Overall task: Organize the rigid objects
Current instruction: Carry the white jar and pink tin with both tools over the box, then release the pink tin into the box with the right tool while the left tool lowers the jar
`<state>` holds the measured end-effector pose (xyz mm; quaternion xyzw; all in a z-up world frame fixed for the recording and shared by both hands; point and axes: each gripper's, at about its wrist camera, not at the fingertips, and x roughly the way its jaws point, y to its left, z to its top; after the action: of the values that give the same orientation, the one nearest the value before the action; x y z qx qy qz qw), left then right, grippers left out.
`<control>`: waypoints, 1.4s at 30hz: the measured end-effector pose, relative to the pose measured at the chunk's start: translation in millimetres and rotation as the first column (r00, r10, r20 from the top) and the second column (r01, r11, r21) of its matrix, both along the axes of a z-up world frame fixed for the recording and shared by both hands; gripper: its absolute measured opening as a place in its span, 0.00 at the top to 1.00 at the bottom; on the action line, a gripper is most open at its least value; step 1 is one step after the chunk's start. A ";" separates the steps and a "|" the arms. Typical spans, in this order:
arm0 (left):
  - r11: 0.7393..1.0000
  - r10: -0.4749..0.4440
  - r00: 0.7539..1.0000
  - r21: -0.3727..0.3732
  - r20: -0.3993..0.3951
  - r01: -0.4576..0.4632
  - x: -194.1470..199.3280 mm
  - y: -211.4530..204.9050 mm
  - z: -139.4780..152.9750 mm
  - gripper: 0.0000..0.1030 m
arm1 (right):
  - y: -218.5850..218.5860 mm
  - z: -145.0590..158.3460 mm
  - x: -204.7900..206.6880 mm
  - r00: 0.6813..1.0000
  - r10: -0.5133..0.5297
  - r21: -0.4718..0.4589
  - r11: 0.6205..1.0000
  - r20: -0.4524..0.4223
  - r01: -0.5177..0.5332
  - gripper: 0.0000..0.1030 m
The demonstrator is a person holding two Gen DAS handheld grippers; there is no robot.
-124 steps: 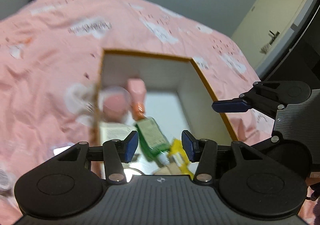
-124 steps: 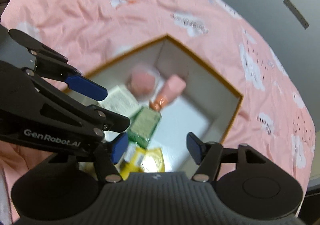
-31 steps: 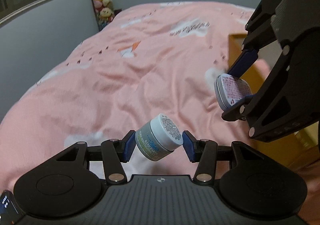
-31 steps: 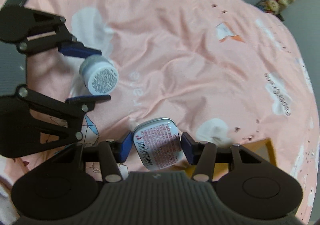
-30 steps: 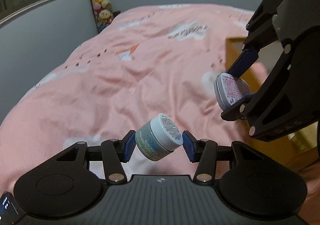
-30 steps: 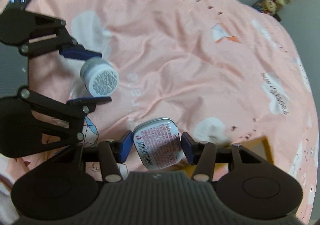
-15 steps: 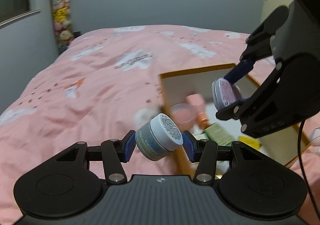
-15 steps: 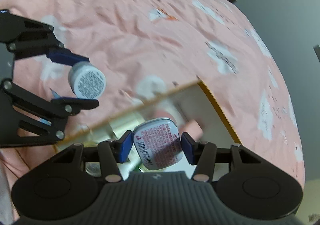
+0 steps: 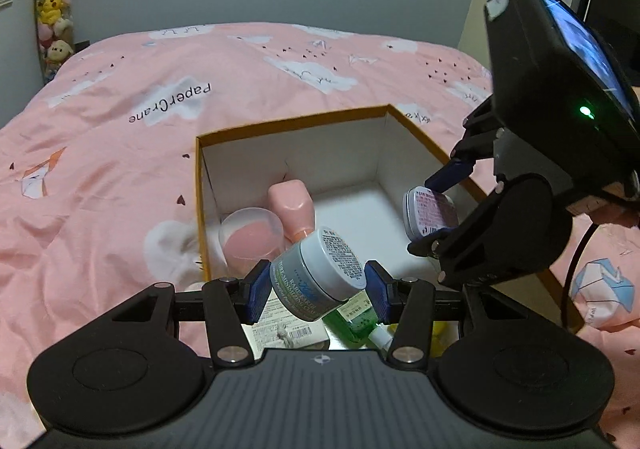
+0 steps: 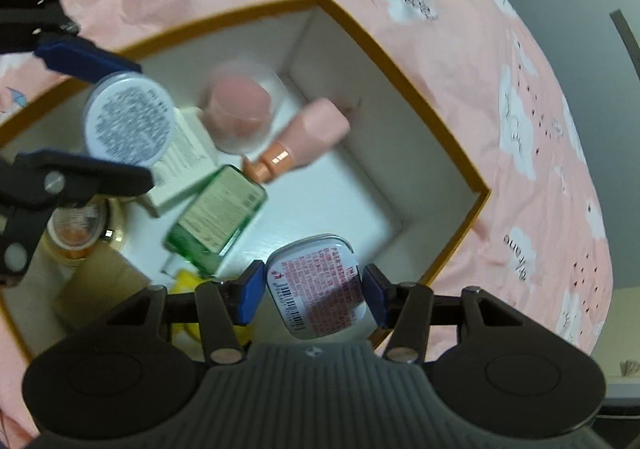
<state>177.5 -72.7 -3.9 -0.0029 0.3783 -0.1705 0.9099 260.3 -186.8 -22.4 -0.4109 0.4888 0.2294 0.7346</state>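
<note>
My left gripper [image 9: 318, 287] is shut on a grey-green cream jar [image 9: 316, 277] with a white lid, held tilted over the near left part of an open cardboard box [image 9: 288, 121]. The jar also shows in the right wrist view [image 10: 128, 119]. My right gripper [image 10: 314, 289] is shut on a small silver tin [image 10: 316, 285] with red print, held over the box's right side. The tin shows in the left wrist view [image 9: 430, 213]. The box [image 10: 400, 61] holds a pink bottle [image 10: 304, 139], a clear pink-filled cup [image 10: 240, 107], a green bottle [image 10: 218, 215] and a white carton [image 10: 184, 161].
The box sits on a pink bedspread [image 9: 120, 121] with white cloud prints. More items lie in the box's near corner: a yellow object [image 10: 190, 277], an orange-lidded jar [image 10: 74, 229] and a tan carton [image 10: 100, 289]. Plush toys [image 9: 52, 21] hang at the far left wall.
Both grippers have swung from over the bedspread to above the open box, each still holding its object. The box's contents have come into full view below them.
</note>
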 end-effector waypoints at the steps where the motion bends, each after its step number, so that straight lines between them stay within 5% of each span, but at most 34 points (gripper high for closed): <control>1: 1.000 -0.001 1.000 0.004 -0.002 0.001 2.6 -1.0 -1.8 0.44 | -1.1 -3.7 4.1 1.000 -0.004 -0.003 1.000 -0.004 0.004 0.49; 19: 1.000 0.003 1.000 0.012 -0.031 -0.003 24.9 -7.5 -13.0 0.44 | 4.0 -54.5 30.9 0.998 0.062 -0.136 0.989 -0.007 -0.063 0.50; 28: 1.000 0.000 1.000 0.015 -0.027 0.000 24.7 -10.1 -11.9 0.44 | -0.1 -32.6 20.5 0.998 0.058 -0.075 0.996 0.007 -0.057 0.41; 36: 0.995 -0.049 0.996 -0.088 -0.078 0.042 30.3 -21.3 -11.6 0.44 | -17.2 6.1 -6.4 0.999 0.041 0.042 0.998 0.014 -0.041 0.39; 42: 0.992 -0.080 0.990 -0.103 -0.119 0.067 41.2 -40.2 -21.5 0.44 | -23.0 22.0 -34.5 0.994 0.105 0.035 0.994 -0.001 -0.105 0.39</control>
<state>218.8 -113.0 -25.4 -0.0442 0.4247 -0.2218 0.8766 225.8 -209.9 -0.4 -0.4226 0.4636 0.2768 0.7279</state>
